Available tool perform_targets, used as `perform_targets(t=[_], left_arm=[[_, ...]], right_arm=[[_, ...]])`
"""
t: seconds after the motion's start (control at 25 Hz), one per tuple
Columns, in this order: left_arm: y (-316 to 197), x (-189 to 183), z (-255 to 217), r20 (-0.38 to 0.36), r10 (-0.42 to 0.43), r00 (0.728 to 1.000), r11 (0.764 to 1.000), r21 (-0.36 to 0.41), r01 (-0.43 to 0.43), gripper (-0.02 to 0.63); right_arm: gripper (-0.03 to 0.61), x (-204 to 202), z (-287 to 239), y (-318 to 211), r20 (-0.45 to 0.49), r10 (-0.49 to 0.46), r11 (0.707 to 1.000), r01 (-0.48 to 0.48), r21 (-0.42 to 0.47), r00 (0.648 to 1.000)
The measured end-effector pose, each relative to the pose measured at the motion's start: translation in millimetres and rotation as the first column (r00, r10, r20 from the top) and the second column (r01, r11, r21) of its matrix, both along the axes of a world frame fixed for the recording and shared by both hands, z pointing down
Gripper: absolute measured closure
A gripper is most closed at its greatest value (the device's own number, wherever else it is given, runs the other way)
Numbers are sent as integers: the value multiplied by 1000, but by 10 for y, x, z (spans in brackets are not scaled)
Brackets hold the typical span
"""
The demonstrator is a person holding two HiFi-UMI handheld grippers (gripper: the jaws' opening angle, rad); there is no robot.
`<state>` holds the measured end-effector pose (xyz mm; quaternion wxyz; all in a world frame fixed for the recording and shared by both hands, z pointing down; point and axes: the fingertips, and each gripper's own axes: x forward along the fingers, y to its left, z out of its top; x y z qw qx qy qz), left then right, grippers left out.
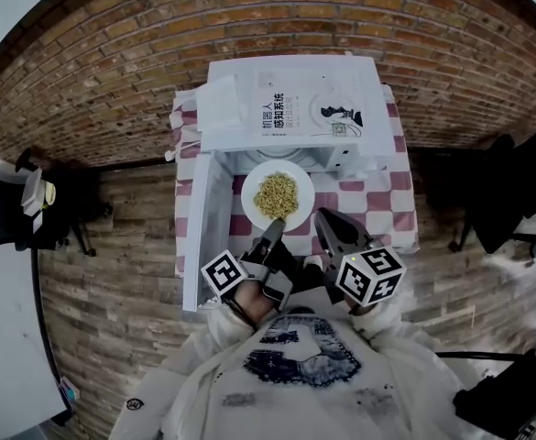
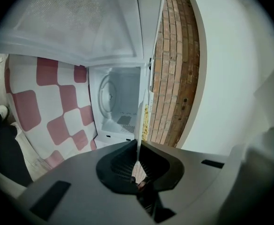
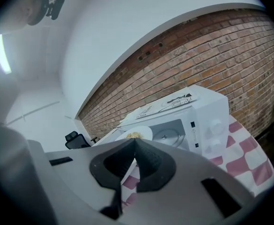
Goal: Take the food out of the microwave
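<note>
I see the plate of food already outside the microwave, held in the air just in front of the open cavity and above the red-and-white checked cloth. The food is a yellowish heap in the middle of the white plate.

My left gripper is rolled on its side, and its 2 jaws are clamped tight on the plate's near rim. In the left gripper view that rim shows edge-on as a thin white line running up from between the jaws, with a little of the food along it. Beyond it I can see into the white cavity, where the round turntable sits.

My right gripper hovers just beside the plate's right edge. In the right gripper view its jaw tips meet with nothing between them, and the plate shows just past them. I cannot tell whether the tips touch the rim.

The microwave door hangs wide open on the left side. A paper sheet with print lies on top of the microwave. A black chair stands well off to the left.
</note>
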<state>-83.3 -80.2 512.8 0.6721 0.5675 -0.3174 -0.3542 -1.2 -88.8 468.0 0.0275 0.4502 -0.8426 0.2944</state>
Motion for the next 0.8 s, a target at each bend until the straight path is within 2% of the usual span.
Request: perform_targets(t=[0.8], left_arm=[[33,-85,-164,-6,-1,1000,1000,19,1,595]], right_arm=[[565,-112,-88,75,-40,-3,999,5,34,999]])
